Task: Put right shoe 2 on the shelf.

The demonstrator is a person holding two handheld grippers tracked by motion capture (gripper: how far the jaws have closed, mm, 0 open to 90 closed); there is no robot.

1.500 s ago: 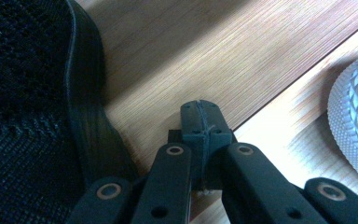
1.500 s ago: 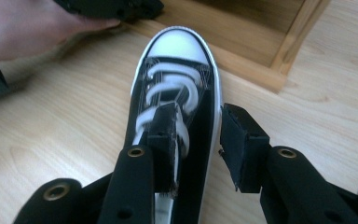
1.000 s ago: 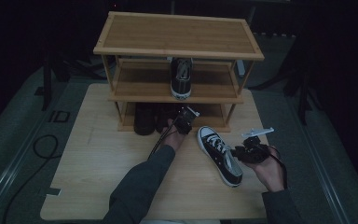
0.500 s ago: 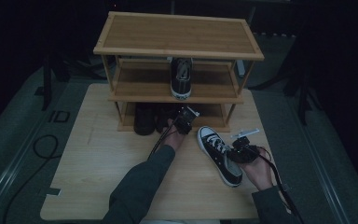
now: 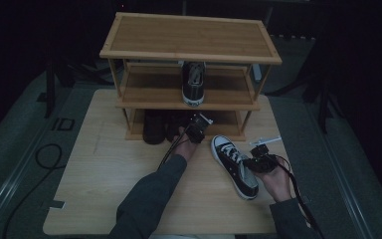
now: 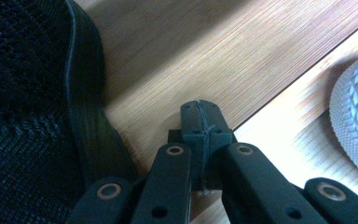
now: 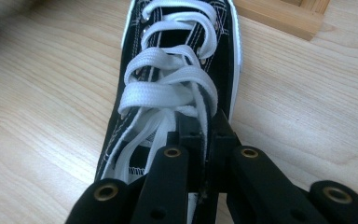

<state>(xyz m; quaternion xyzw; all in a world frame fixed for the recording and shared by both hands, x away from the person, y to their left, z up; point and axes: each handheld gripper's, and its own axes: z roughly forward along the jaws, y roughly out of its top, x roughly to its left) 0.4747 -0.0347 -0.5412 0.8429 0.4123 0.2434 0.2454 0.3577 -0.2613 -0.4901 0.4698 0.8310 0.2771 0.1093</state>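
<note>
On the desk (image 5: 104, 189), front right of the shoe rack (image 5: 189, 45), lies a black sneaker (image 5: 235, 164), toe toward the rack. Right tongs (image 7: 204, 128) have just been closing and now pinch the shoe's collar edge by the laces. Left tongs (image 6: 200, 119) are pressed together on nothing, by dark shoes (image 5: 155, 127) on the bottom shelf. Its mate (image 5: 193, 82) stands on the middle shelf. Step looks like the grab; next move likely calls for lifting the sneaker and setting it beside its mate without the grip slipping.
</note>
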